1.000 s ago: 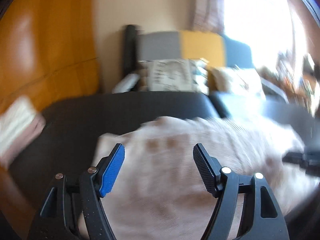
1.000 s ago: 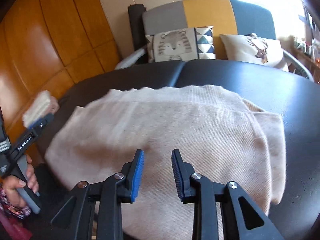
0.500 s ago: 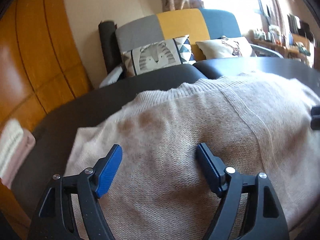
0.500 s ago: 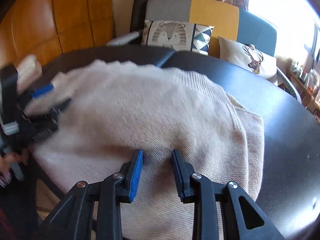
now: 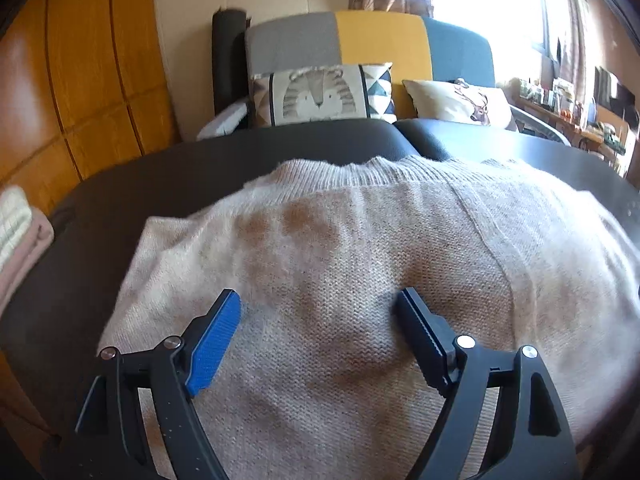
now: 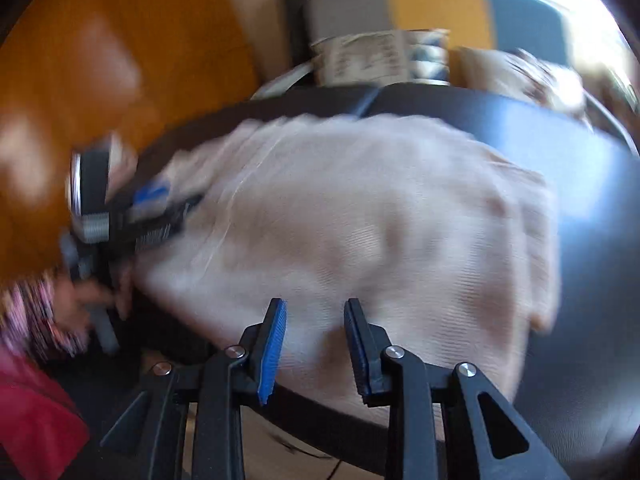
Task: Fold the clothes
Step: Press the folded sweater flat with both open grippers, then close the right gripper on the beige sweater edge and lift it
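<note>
A beige knit sweater (image 5: pixel 360 264) lies spread on the black table (image 5: pixel 120 184), its ribbed edge toward the far side. My left gripper (image 5: pixel 318 302) is wide open and empty, low over the sweater's near part. In the right wrist view the sweater (image 6: pixel 380 216) is blurred. My right gripper (image 6: pixel 314 312) is partly open and empty, above the sweater's near edge at the table's front rim. The left gripper also shows there (image 6: pixel 160 216), at the sweater's left edge, held by a hand.
A folded stack of pink and white clothes (image 5: pixel 16 232) sits at the table's left edge. Behind the table stands a grey, yellow and blue sofa (image 5: pixel 376 40) with cushions (image 5: pixel 320 94). A wooden wall (image 5: pixel 80 80) is at left, a cluttered shelf (image 5: pixel 580 104) at right.
My left gripper has moved in over the sweater and steadied. My right gripper has swung back toward the near table edge, with its view now blurred by motion.
</note>
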`<state>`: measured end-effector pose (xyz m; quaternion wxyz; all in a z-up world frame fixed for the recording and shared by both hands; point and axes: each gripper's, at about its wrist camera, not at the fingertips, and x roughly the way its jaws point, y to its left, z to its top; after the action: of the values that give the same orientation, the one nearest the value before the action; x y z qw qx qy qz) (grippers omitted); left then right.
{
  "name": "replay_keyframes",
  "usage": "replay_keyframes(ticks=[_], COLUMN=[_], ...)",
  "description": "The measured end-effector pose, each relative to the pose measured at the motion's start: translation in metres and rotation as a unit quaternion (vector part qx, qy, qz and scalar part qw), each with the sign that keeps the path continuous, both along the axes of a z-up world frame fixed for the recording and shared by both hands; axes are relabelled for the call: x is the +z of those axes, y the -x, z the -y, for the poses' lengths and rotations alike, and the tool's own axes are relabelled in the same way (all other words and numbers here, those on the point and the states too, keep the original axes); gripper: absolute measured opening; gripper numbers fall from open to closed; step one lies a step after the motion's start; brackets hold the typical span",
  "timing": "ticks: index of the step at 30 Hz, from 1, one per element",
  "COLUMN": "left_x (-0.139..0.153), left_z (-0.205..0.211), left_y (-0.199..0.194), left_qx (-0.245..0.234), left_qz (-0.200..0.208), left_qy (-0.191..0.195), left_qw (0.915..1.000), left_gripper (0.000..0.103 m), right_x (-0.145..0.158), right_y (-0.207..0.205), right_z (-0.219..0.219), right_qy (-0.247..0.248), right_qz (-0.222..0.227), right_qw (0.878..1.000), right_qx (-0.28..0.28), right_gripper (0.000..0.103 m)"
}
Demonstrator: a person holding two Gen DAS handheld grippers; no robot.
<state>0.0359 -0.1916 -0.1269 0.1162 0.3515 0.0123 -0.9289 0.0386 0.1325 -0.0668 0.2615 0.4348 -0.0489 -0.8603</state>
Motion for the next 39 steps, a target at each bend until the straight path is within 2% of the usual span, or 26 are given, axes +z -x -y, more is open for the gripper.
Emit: replay_keyframes(ticks=[2,4,8,12,13,16,18,21,22,26,32,37,39], left_x=[0.007,0.014,0.03,0.031,0.028,0.015,0.012,0.006,0.005,0.003,-0.001,-0.004,-0.004], left_z=[0.001,0.0,-0.009,-0.021,-0.024,-0.031,-0.027,-0.013,-0.011,-0.015,-0.018,-0.018,-0.018], left_y=[0.001,0.003,0.012,0.033,0.038,0.045,0.043,0.043,0.043,0.043,0.039,0.035,0.034], left_qx=[-0.005,-0.015,-0.041,-0.074,-0.081,-0.091,-0.088,-0.078,-0.078,-0.085,-0.078,-0.076,-0.074], left_qz=[0.007,0.003,-0.007,0.023,0.037,0.067,0.06,0.069,0.071,0.072,0.062,0.053,0.051], left_qy=[-0.014,-0.019,-0.021,-0.005,0.005,0.025,0.007,-0.05,-0.056,-0.038,-0.037,-0.035,-0.035], left_qw=[0.9999,0.9997,0.9989,0.997,0.996,0.9933,0.9943,0.9933,0.9928,0.993,0.9944,0.9951,0.9953], left_gripper=[0.083,0.083,0.083,0.083,0.083,0.083,0.083,0.086,0.087,0.088,0.088,0.088,0.088], right_x=[0.002,0.004,-0.014,-0.039,-0.041,-0.042,-0.04,-0.038,-0.039,-0.043,-0.046,-0.049,-0.05], right_y=[0.007,0.014,0.021,0.027,0.03,0.041,0.052,0.068,0.073,0.088,0.099,0.103,0.103], right_z=[-0.032,-0.063,-0.115,-0.139,-0.139,-0.129,-0.116,-0.099,-0.095,-0.083,-0.07,-0.064,-0.063], right_qy=[0.044,0.088,0.172,0.264,0.274,0.271,0.26,0.243,0.242,0.257,0.263,0.257,0.258], right_qz=[0.022,0.044,0.107,0.156,0.16,0.165,0.172,0.179,0.181,0.187,0.183,0.176,0.175], right_qw=[0.997,0.99,0.963,0.929,0.926,0.93,0.935,0.942,0.943,0.939,0.938,0.94,0.939], right_qx=[-0.053,-0.106,-0.176,-0.206,-0.206,-0.188,-0.169,-0.144,-0.138,-0.129,-0.132,-0.137,-0.142], right_gripper=[0.031,0.033,0.035,0.039,0.039,0.04,0.04,0.04,0.04,0.04,0.04,0.022,0.019])
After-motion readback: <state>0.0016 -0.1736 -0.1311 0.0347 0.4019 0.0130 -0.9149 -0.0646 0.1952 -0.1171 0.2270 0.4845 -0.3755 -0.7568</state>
